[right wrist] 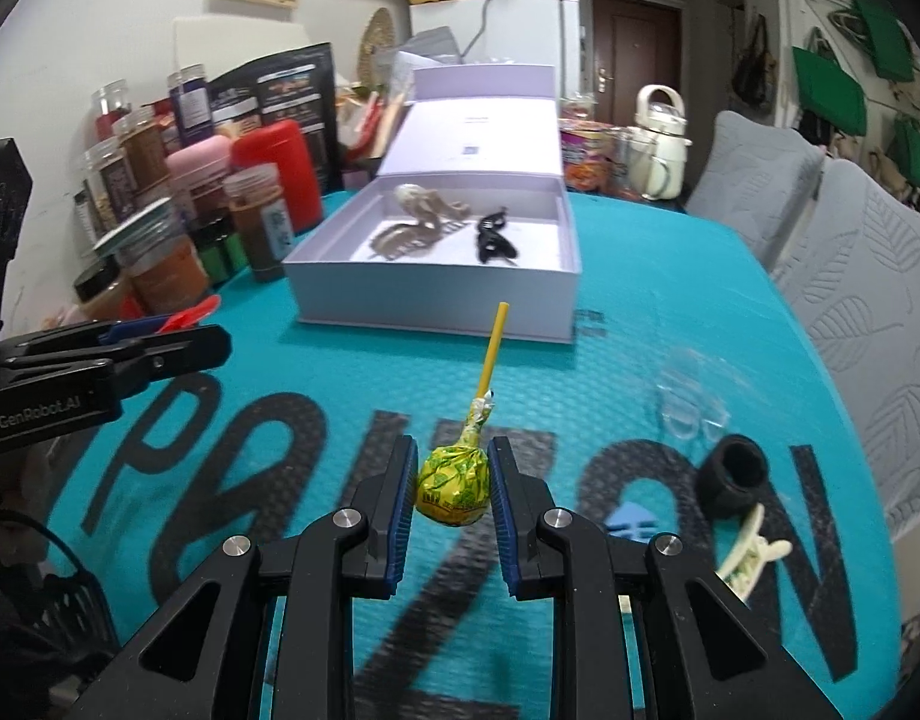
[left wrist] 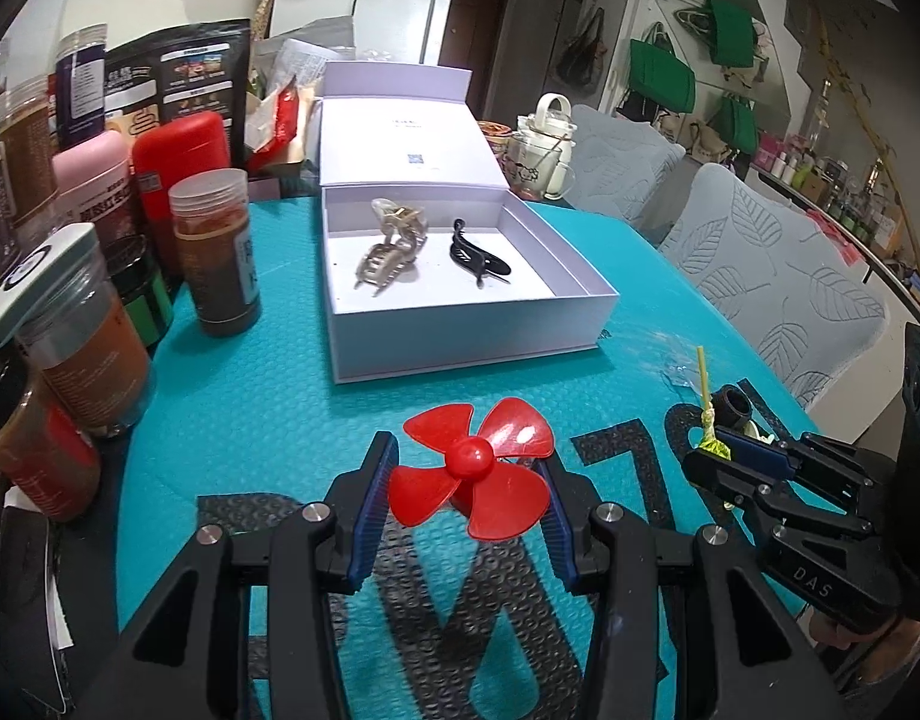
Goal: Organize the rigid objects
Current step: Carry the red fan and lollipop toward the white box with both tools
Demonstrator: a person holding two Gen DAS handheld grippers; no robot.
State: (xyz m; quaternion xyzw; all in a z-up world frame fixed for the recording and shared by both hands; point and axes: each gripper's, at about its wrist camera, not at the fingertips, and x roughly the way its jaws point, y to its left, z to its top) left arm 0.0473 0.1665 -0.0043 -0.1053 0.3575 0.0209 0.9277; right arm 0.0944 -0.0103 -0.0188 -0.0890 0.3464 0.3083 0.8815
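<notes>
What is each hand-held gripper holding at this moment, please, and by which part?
The left hand-held gripper holds the red propeller behind its blades. The right hand-held gripper clamps the lollipop by its wrapped yellow-green head, stick pointing forward.

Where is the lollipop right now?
The lollipop is squeezed in the right gripper, low in the middle of its own view, above the blue mat and short of the open box.

Red propeller (left wrist: 473,468) between left gripper (left wrist: 469,468) pads
</notes>
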